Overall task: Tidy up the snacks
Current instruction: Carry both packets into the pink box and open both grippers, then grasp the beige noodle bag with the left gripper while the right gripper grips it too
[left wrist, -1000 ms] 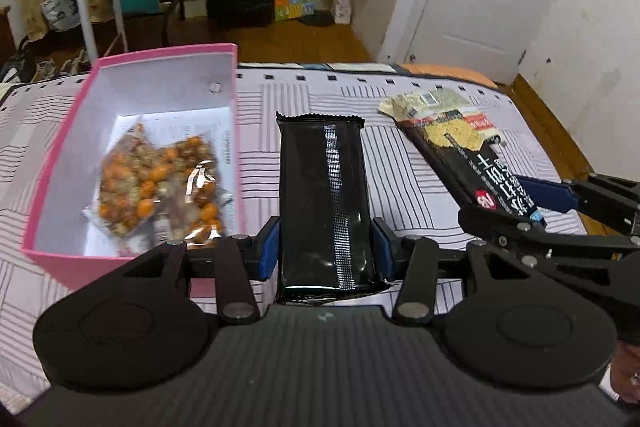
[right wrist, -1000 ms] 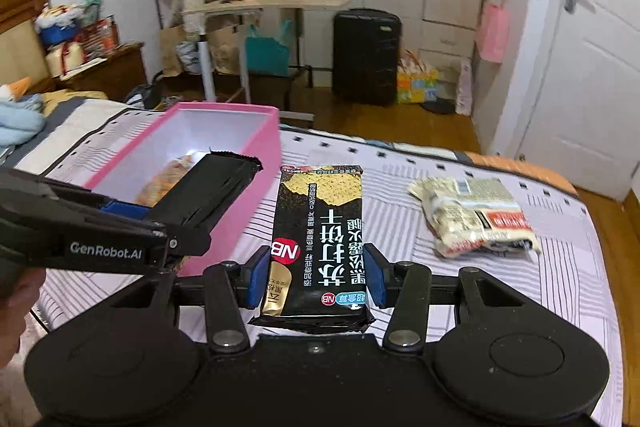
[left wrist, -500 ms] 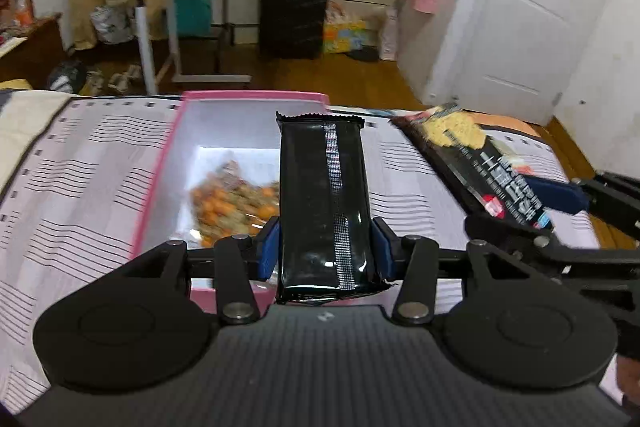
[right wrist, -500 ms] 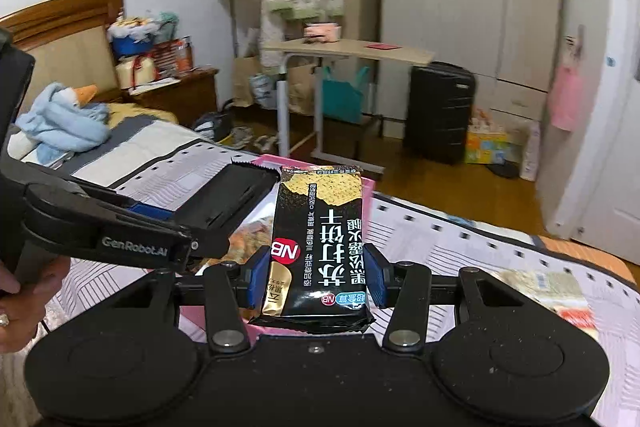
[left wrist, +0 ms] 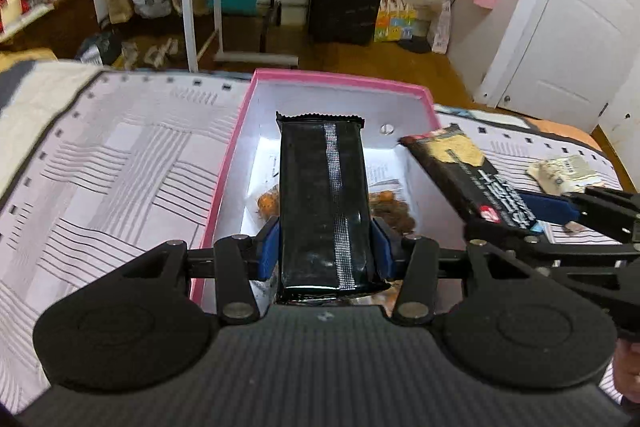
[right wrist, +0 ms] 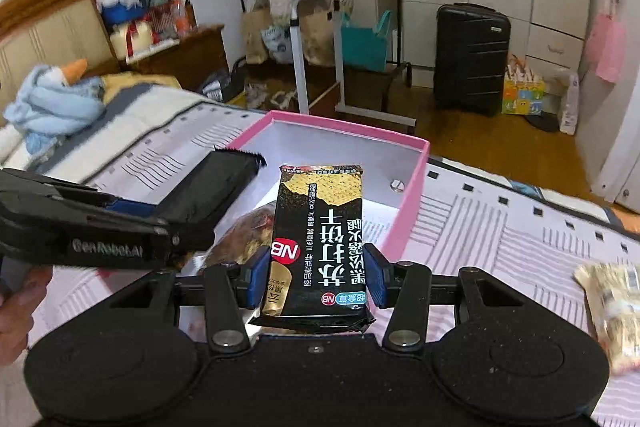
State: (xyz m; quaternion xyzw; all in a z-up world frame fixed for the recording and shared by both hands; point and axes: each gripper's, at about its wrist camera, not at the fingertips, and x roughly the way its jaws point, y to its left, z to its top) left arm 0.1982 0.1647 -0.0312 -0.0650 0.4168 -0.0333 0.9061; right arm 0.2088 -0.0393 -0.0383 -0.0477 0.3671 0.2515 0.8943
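Step in hand: depositing two packets into the pink box (left wrist: 236, 143). Left gripper (left wrist: 326, 247) clamps the plain black packet (left wrist: 324, 203) at frame centre, above the box interior. Right gripper (right wrist: 316, 275) clamps the soda cracker packet (right wrist: 320, 239) over the box's near edge. Nut mix bag (left wrist: 390, 209) lies inside. Next move, likely: lower, then release each packet beside the bag.
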